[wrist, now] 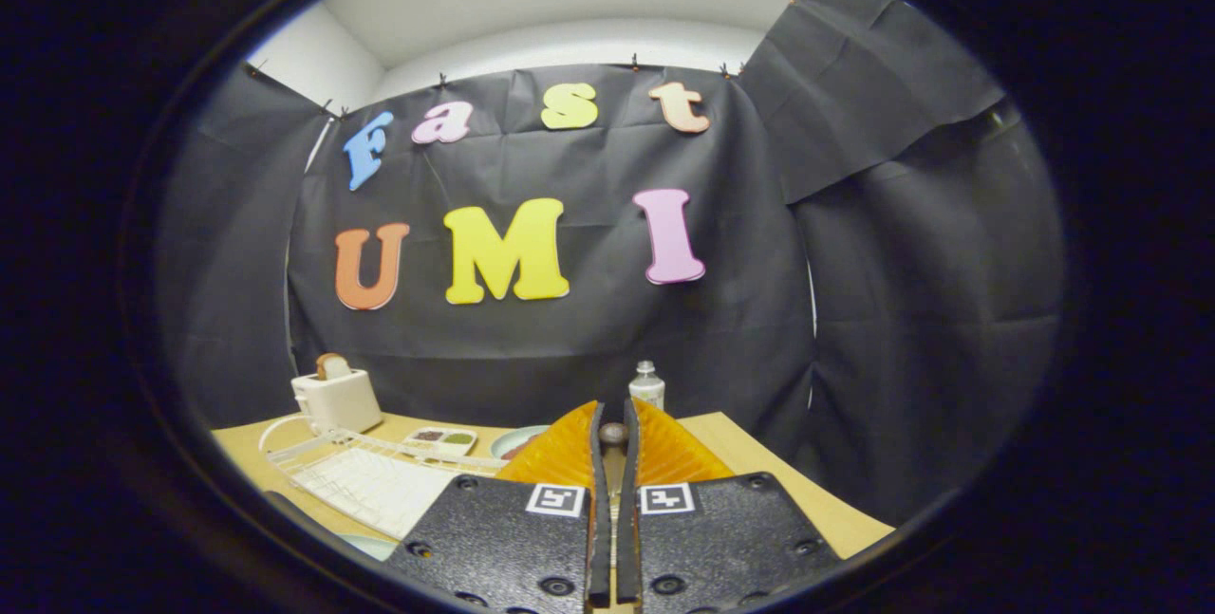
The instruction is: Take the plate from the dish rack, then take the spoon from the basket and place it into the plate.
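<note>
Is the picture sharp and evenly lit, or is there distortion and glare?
Gripper view: strong fisheye bending, so the wooden table edge curves; a bright ceiling light above, no harsh glare; the small white toaster looks soft; the gripper fingers are nearly closed around a thin brown handle.

Toaster (338,400) holding bread (332,366); bottle (646,386) stands well apart.

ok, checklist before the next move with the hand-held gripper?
1. Grip: hand-held gripper fingers closed on a slim, round-ended handle, apparently the spoon: ok.
2. Spoon bowl orientation: cannot tell.
3. Plate on the table beyond the dish rack, partly hidden by the fingers: cannot tell if reachable.
4. Toaster and bottle stand away from the plate: ok.
</note>
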A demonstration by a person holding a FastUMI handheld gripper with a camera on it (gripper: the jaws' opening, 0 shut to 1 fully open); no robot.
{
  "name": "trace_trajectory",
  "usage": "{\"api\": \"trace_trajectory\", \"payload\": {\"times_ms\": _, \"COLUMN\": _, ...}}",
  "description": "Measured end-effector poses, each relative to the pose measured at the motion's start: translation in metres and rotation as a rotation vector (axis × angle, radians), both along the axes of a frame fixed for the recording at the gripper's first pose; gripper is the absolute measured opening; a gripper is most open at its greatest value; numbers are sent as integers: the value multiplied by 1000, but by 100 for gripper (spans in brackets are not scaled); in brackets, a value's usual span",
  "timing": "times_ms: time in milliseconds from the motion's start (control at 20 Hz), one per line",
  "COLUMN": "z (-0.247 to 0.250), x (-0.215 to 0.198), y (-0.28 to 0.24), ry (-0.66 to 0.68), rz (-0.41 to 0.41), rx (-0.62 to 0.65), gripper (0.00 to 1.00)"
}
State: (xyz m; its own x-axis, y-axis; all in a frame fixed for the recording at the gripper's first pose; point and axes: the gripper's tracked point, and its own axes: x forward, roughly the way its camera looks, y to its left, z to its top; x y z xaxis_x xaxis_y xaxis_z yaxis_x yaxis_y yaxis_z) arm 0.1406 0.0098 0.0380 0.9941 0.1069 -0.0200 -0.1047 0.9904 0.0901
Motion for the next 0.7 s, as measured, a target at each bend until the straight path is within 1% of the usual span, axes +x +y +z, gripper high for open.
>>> {"api": "trace_trajectory", "payload": {"times_ms": 150, "z": 24, "x": -26, "y": 22, "ry": -30, "rz": 81, "rx": 22, "gripper": 8}}
{"api": "trace_trajectory", "payload": {"times_ms": 350, "z": 42, "x": -66, "y": 62, "ry": -34, "rz": 233, "rx": 59, "gripper": 8}}
{"api": "trace_trajectory", "payload": {"times_ms": 500, "z": 39, "x": -89, "y": 96, "ry": 0, "rz": 368, "rx": 60, "gripper": 8}}
{"api": "trace_trajectory", "payload": {"times_ms": 700, "z": 13, "x": -112, "y": 131, "ry": 69, "rz": 524, "rx": 41, "gripper": 8}}
